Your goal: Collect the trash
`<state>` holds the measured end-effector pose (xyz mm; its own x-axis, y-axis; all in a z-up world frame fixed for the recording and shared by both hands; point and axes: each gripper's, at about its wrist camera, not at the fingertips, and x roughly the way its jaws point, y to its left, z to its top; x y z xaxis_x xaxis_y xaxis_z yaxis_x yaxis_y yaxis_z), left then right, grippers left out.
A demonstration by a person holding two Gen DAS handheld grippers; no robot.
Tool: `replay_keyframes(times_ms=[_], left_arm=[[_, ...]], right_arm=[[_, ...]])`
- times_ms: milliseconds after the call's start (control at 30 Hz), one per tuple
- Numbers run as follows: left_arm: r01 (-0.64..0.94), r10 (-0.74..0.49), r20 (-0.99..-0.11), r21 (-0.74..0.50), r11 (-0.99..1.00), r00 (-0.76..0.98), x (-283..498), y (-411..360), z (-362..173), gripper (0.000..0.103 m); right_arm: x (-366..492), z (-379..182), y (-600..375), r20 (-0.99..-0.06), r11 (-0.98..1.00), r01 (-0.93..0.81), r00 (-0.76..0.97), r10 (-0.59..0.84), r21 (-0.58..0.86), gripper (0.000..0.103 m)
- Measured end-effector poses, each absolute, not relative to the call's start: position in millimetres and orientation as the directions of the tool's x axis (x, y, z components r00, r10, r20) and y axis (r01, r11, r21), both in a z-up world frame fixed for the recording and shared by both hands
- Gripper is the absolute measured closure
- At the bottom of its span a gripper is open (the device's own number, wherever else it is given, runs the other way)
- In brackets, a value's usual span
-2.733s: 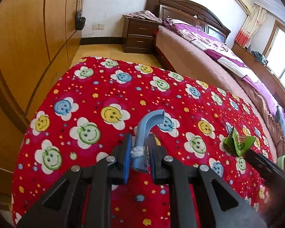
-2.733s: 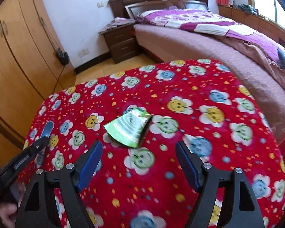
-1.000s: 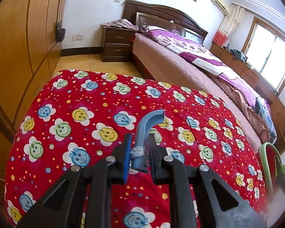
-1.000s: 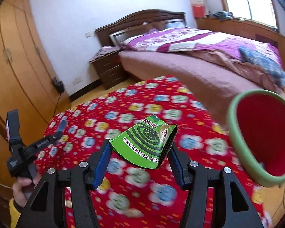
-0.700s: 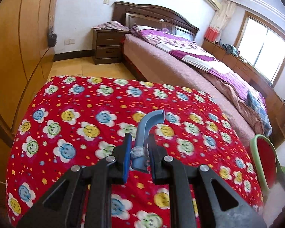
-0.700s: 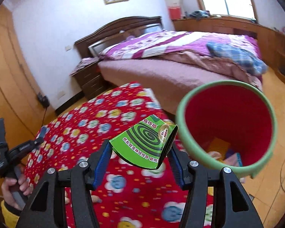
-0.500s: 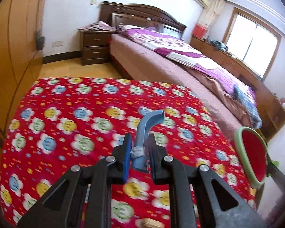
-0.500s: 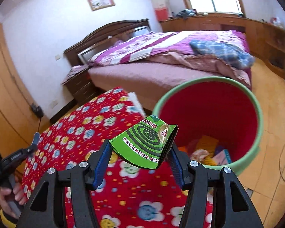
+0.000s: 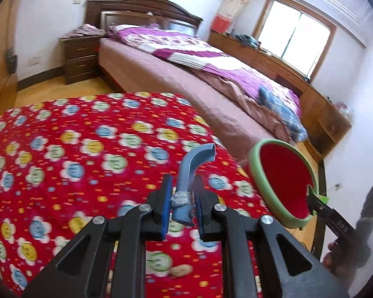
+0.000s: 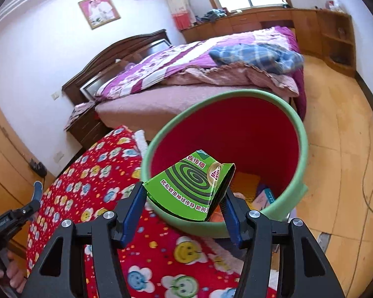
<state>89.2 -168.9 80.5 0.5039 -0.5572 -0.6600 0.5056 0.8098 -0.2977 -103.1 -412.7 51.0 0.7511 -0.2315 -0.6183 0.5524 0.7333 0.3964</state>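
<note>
My right gripper [image 10: 184, 190] holds a crumpled green mosquito-coil box [image 10: 191, 183] just over the near rim of a green bin [image 10: 303, 134] with a red inside. Its jaws are opening, but both pads still touch the box. My left gripper [image 9: 183, 177] is shut on a curved blue plastic piece [image 9: 197, 155] above the red smiley-flower blanket [image 9: 62, 149]. In the left wrist view the bin [image 9: 255, 171] stands past the blanket's right edge, with the right gripper's tip [image 9: 310, 195] at its rim. The left gripper [image 10: 34, 198] shows at the far left of the right wrist view.
Several pieces of trash [image 10: 263, 196] lie at the bin's bottom. A small nut-like scrap [image 9: 180, 270] sits on the blanket near its front edge. A large bed [image 9: 186, 74] with purple bedding lies behind, and wooden floor [image 10: 335, 173] spreads to the right of the bin.
Both grippers swung right toward the bin. The right one now has the green box over the bin's rim. The bin has grown larger in both views.
</note>
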Motion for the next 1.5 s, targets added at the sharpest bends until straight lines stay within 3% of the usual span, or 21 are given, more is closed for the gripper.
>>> replay_keyframes(times_ms=[200, 333, 1067, 1300, 1400, 1433, 1500], left_arm=[[0.575, -0.581, -0.673, -0.275, 0.771, 0.457, 78, -209, 80, 0.087], [0.607, -0.59, -0.68, -0.263, 0.75, 0.436, 73, -231, 81, 0.087], [0.777, -0.626, -0.731, -0.217, 0.591, 0.272, 38, -376, 51, 0.086], [0.765, -0.592, -0.76, -0.206, 0.611, 0.268, 32, -376, 42, 0.077], [0.753, -0.58, -0.766, -0.202, 0.626, 0.276, 31, -370, 41, 0.062], [0.747, -0.57, -0.769, -0.189, 0.637, 0.291, 30, -367, 41, 0.052], [0.737, -0.555, -0.769, -0.169, 0.655, 0.317, 28, -361, 42, 0.049]], right_arm=[[-109, 44, -434, -0.618, 0.695, 0.573, 0.751, -0.233, 0.434, 0.041], [-114, 43, -444, -0.602, 0.678, 0.568, 0.765, -0.228, 0.466, 0.027], [-173, 21, -495, -0.602, 0.601, 0.636, 0.741, -0.3, 0.484, 0.026], [-179, 19, -494, -0.617, 0.61, 0.654, 0.72, -0.319, 0.447, 0.026], [-180, 20, -490, -0.617, 0.619, 0.648, 0.722, -0.314, 0.443, 0.026], [-180, 21, -488, -0.617, 0.622, 0.645, 0.723, -0.31, 0.443, 0.026], [-179, 22, -484, -0.616, 0.63, 0.638, 0.727, -0.305, 0.442, 0.026]])
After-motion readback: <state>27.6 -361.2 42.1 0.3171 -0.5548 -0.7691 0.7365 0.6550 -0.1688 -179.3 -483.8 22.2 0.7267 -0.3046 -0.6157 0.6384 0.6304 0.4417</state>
